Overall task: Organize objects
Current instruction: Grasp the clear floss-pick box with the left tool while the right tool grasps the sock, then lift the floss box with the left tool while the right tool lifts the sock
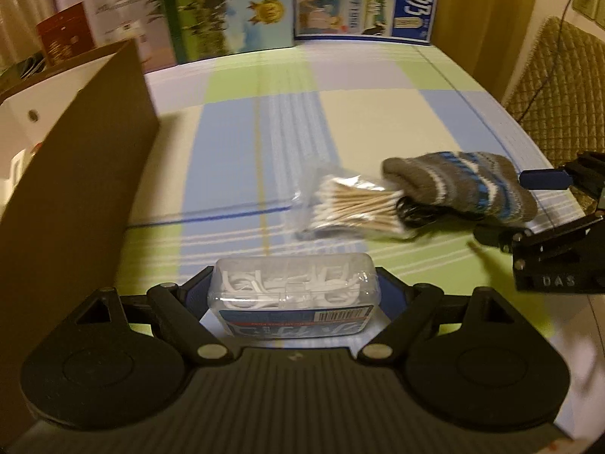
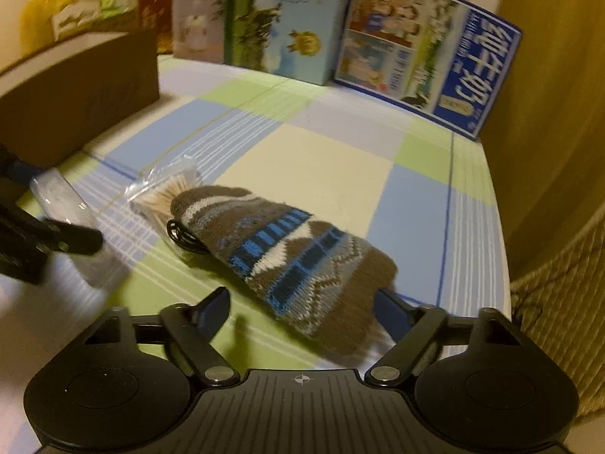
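A clear plastic box of white floss picks (image 1: 293,295) sits between the fingers of my left gripper (image 1: 295,282), which is shut on its two short ends just above the checked tablecloth. A grey-brown knitted mitten with blue and white stripes (image 2: 295,257) lies on the cloth. Its near end is between the fingers of my right gripper (image 2: 302,299). The right finger touches the wool and the left finger stands clear of it, so the gripper is open. A bag of cotton swabs (image 1: 351,208) and a coiled black cord (image 2: 181,234) lie against the mitten's far end.
A tall brown cardboard box (image 1: 75,151) stands at the left. Printed cartons (image 1: 234,3) line the back edge of the table (image 1: 359,121). A woven chair back (image 1: 559,87) stands beyond the right edge. The right wrist view shows the held floss box (image 2: 56,196) at far left.
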`<state>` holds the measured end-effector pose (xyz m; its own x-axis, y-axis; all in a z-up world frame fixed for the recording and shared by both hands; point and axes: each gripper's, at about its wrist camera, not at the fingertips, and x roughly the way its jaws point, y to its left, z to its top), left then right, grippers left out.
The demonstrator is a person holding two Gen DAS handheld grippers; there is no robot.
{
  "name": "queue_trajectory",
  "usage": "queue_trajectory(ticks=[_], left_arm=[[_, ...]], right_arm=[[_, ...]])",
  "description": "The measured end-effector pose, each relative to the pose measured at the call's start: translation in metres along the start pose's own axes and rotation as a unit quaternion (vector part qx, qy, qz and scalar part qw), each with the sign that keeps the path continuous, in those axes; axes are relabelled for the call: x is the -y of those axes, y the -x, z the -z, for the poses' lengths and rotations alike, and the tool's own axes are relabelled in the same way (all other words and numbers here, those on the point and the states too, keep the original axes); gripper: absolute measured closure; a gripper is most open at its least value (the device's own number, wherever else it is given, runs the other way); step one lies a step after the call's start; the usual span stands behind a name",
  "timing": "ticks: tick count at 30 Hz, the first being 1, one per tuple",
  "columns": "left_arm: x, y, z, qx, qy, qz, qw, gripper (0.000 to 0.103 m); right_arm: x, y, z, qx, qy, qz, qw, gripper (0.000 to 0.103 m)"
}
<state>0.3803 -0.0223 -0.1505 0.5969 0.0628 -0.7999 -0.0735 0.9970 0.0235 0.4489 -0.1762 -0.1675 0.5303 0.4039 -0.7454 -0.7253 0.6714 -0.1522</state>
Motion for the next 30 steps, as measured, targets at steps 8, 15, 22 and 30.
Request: queue_trajectory(ticks=[8, 15, 22, 30], left_arm=[[-0.009, 0.016, 0.006, 0.006, 0.012, -0.011, 0.9998, 0.019], [-0.008, 0.042, -0.003, 0.031, 0.009, 0.000, 0.9995, 0.019], [-0.010, 0.075, -0.013, 0.056, 0.009, 0.012, 0.9983, 0.019], [-0.028, 0.120, -0.020, 0.087, 0.015, 0.011, 0.9960, 0.019]], right_arm=[[0.007, 0.009, -0.004, 0.012, -0.008, -0.024, 1.000, 0.092], [0.034, 0.039, -0.021, 0.050, -0.110, -0.052, 0.991, 0.096], [0.048, 0.078, -0.039, 0.081, -0.173, -0.057, 0.980, 0.096], [0.033, 0.116, -0.053, 0.095, -0.195, -0.081, 0.973, 0.096]])
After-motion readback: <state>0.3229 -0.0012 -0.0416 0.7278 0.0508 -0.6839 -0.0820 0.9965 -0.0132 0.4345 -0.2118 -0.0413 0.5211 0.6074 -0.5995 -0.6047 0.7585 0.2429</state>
